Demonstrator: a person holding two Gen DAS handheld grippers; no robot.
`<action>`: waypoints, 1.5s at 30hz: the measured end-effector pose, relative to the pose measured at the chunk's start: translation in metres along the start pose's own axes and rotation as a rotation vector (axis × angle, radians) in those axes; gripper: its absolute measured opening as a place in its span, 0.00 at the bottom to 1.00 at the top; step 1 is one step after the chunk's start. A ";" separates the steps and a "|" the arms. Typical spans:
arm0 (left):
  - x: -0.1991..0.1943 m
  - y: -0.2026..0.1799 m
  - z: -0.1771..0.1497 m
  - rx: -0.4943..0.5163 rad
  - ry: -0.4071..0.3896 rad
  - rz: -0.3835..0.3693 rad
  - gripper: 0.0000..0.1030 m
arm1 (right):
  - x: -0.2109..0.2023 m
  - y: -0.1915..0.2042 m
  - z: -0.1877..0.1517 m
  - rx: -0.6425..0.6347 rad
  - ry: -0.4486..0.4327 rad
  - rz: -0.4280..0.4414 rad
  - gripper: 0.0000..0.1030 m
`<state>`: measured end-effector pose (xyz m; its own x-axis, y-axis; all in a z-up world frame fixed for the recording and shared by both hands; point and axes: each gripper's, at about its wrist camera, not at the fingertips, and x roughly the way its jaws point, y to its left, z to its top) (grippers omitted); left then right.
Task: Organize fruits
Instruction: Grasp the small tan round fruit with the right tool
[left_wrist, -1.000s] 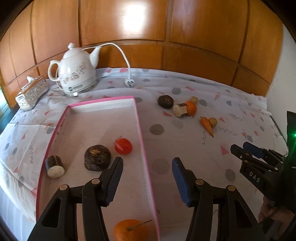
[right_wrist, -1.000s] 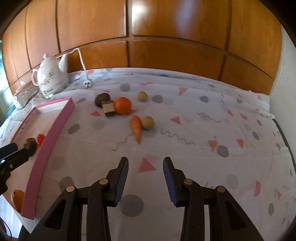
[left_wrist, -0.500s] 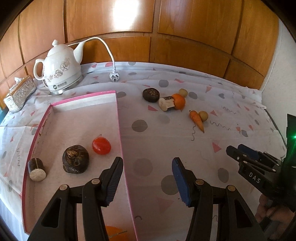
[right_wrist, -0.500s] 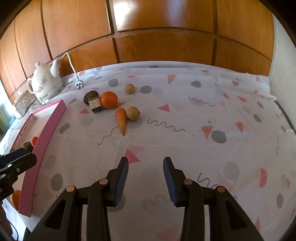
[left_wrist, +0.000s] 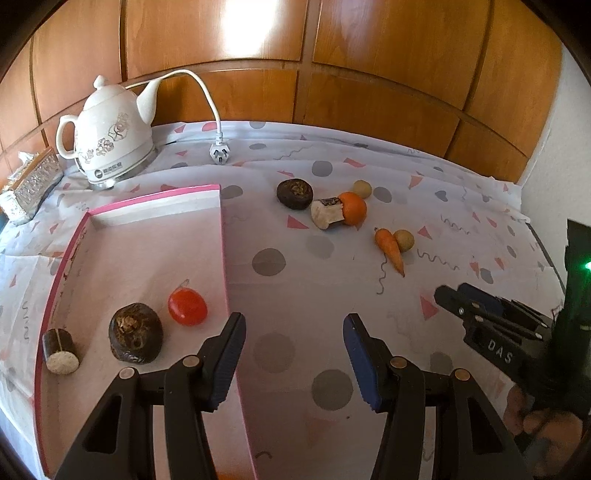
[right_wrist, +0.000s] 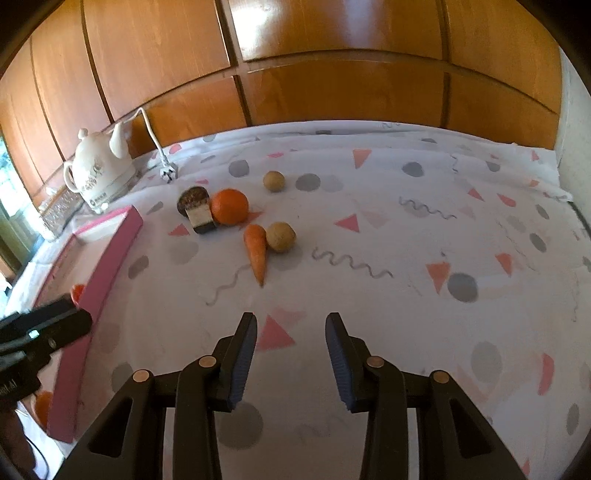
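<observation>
Both grippers drifting right off tray (left_wrist: 221, 258) — left gripper (left_wrist: 293, 354) and right gripper (right_wrist: 290, 354) gaping, empty — right one lining up on carrot (right_wrist: 255, 251), needing forward reach.

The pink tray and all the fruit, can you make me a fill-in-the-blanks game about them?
1. The red tomato lies inside the ____ tray.
2. The carrot touches a round ____ fruit.
3. The kettle with the flower pattern is ____.
4. Both the left hand-held gripper and the right hand-held gripper are ____ and hold nothing.

Missing words: pink, tan, white, open
</observation>
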<state>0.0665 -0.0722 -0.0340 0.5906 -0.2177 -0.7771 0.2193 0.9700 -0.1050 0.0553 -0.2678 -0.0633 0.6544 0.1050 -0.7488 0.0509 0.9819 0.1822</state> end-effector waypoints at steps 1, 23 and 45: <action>0.001 -0.001 0.002 -0.002 0.001 -0.002 0.54 | 0.002 0.000 0.004 0.004 -0.001 0.005 0.36; 0.041 -0.030 0.028 -0.017 0.041 -0.116 0.46 | 0.065 0.004 0.060 -0.040 0.037 0.060 0.26; 0.079 -0.053 0.047 -0.068 0.100 -0.168 0.37 | 0.073 -0.027 0.067 0.035 0.064 0.084 0.24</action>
<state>0.1379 -0.1464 -0.0610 0.4694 -0.3685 -0.8024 0.2534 0.9267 -0.2774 0.1519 -0.2972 -0.0803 0.6083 0.1972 -0.7688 0.0255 0.9633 0.2673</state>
